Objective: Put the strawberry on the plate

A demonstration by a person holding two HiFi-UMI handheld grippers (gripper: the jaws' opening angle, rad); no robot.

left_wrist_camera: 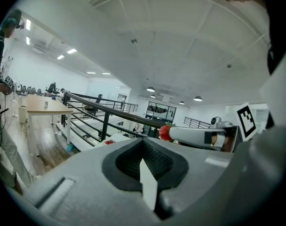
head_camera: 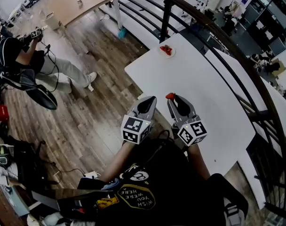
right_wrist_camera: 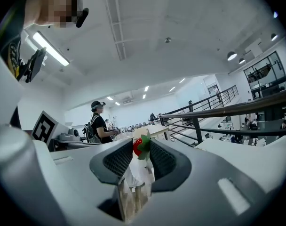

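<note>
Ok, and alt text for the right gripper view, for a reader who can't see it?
The right gripper pinches a red strawberry with green leaves between its jaw tips. Behind it, in a bright open office, a person in a black shirt and cap stands at left; a black railing runs above a white table at right.

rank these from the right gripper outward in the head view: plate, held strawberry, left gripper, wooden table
1. strawberry, in the right gripper's jaws
2. left gripper, just to its left
3. plate, ahead on the white table
4. wooden table, farthest, upper left
</note>
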